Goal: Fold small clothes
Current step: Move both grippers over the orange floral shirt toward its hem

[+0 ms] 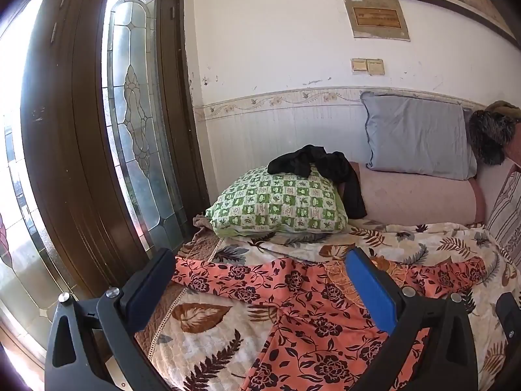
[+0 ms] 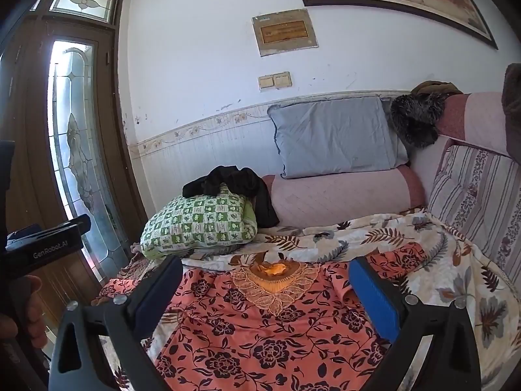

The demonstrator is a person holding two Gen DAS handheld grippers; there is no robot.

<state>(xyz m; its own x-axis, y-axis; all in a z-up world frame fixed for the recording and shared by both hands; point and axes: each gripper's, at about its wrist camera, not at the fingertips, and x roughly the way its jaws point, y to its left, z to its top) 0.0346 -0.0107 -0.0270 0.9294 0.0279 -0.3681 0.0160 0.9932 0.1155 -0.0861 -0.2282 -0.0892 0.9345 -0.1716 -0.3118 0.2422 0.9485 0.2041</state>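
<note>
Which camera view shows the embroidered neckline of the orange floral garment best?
The right wrist view: the embroidered neckline lies whole between the open fingers. In the left wrist view, the blue finger pad hides part of it.

I saw a salmon-orange top (image 2: 260,335) printed with dark maroon flowers, its neckline (image 2: 276,282) trimmed in tan lace. Under it lay a cream bedspread (image 2: 423,244) with brown and grey leaves. The pillow (image 1: 276,205) was green-and-white checked, the garment (image 1: 325,166) on it black, the cushion (image 2: 335,137) grey-blue.
</note>
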